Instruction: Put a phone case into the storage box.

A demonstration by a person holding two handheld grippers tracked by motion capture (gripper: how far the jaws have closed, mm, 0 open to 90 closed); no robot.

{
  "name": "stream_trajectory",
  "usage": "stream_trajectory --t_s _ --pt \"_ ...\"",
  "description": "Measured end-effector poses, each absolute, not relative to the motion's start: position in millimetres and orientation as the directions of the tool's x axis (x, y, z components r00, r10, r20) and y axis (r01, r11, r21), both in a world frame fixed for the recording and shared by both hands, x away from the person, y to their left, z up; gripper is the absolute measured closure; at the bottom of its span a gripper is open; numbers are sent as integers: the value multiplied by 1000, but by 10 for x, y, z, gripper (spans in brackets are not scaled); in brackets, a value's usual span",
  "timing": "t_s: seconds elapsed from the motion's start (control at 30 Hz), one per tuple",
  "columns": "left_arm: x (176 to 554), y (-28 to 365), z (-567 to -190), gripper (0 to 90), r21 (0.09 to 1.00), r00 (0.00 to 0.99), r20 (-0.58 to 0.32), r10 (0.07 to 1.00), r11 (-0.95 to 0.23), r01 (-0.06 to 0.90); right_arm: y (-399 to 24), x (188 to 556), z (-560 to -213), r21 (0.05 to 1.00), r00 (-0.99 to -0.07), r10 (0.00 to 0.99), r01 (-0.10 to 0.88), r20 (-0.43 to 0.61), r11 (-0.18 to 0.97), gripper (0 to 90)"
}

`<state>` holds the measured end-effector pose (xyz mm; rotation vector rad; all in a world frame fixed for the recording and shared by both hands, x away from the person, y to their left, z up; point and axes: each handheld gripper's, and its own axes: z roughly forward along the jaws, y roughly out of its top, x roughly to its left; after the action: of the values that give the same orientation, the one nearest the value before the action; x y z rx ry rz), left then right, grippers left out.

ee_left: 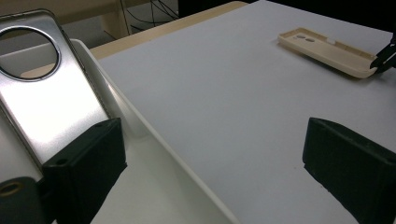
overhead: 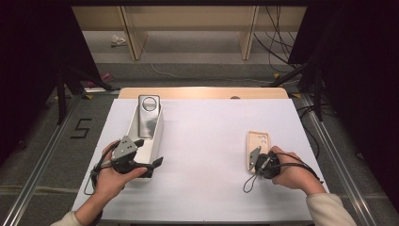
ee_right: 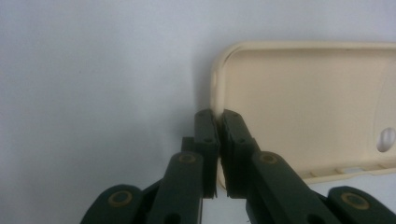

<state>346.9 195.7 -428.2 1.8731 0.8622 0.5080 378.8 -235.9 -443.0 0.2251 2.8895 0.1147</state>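
Observation:
A cream phone case lies hollow side up on the white sheet at the right. My right gripper is shut on the rim of the cream phone case at its near end. At the left, a silver phone case with a round hole leans inside a white tray. My left gripper stands open at the tray's near end, one jaw inside the tray beside the silver case and the other over the sheet. The tray's wall runs between the jaws, which do not press on it.
A white sheet covers the wooden table. The sheet's middle lies between the tray and the cream case. Black stands and cables sit on the floor beyond the table's far edge.

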Motion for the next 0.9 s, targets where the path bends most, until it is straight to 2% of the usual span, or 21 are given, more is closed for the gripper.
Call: stream_trajectory --t_s 0.47,0.73,0.9 --pt "3468 1961 -4280 58 900 657 -28 754 -267 344 -2336 3766 -4350 282 -954 201 135 -221 950 861" --pt "3468 1961 -4280 59 900 658 -30 753 -266 346 -2288 3773 -4243 447 -914 273 118 -300 887 868" --pt "3469 1959 -4282 61 900 658 -29 753 -267 345 -2279 3779 -4242 495 -911 291 117 -291 861 868"
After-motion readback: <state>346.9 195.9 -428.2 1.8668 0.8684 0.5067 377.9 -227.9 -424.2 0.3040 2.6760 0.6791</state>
